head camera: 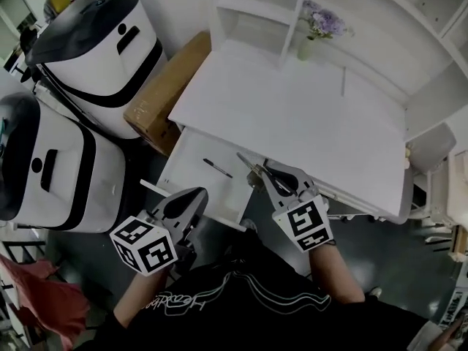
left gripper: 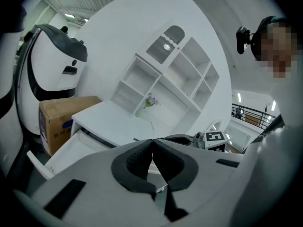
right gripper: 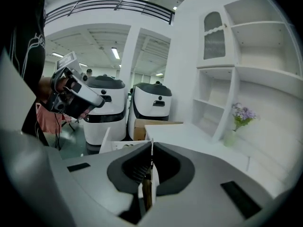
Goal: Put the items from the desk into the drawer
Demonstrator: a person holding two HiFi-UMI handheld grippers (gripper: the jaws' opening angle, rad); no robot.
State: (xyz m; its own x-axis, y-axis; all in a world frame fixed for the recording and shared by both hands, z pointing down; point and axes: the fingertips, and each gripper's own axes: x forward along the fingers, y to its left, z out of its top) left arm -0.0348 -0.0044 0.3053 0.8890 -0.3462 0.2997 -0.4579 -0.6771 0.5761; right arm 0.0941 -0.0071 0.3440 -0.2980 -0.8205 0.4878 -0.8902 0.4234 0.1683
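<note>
Two white machines with dark tops fill the left edge of the head view, and a cardboard box is wedged between them and the white desk.

Moving right, low in the frame, there's the left gripper, its marker cube facing up at the camera. Its own view shows the dark pads pressed tip to tip with nothing between them, so it's closed and empty. It sits just off the drawer's front left corner, short of the drawer itself.

Next along, the drawer is pulled out from under the desk's left end. One black pen lies flat on its pale floor, angled down to the right.

Right of the pen comes the right gripper, at centre frame, pointing to the upper left. Its jaws are clamped onto a slim tool. The right gripper view shows a thin pale strip standing up between the pads and a brown part lower down, but I can't say exactly what the item is. In the head view its tip pokes out over the drawer's right end, by the desk's front edge. Whether it touches anything I can't tell.

Further right, the desktop spreads out white, and a vase of purple flowers stands at the back under the shelves.
</note>
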